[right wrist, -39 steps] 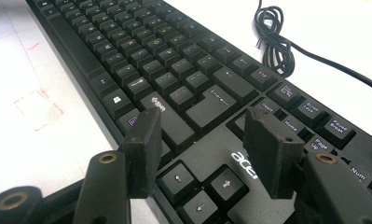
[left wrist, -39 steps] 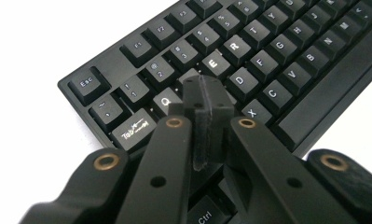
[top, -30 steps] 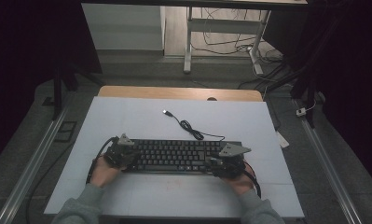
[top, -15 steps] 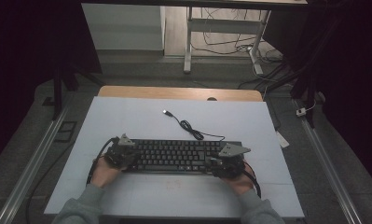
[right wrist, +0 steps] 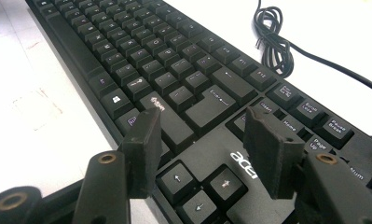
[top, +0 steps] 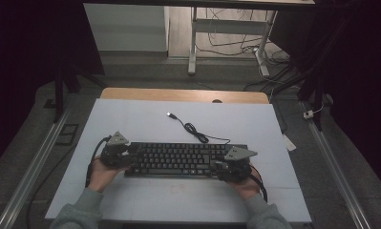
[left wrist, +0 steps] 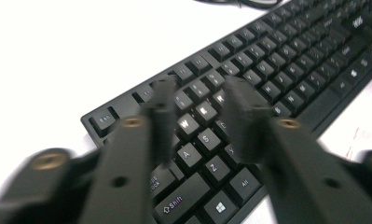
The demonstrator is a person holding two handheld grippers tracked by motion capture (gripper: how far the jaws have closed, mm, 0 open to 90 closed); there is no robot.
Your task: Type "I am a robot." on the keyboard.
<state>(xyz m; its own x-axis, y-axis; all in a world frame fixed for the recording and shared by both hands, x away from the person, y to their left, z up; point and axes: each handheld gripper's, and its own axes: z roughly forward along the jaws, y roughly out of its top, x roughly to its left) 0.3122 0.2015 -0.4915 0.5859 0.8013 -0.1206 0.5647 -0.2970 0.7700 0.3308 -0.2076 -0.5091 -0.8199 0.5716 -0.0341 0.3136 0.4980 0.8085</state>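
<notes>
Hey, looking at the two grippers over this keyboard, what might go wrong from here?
The left gripper, whose fingers have just been opening, hangs over the W and S keys of the keyboard, so a finger may press several keys at once. The right gripper stands open above the arrow keys and could catch a keycap edge. The coiled cable behind could drag if the keyboard shifts.
</notes>
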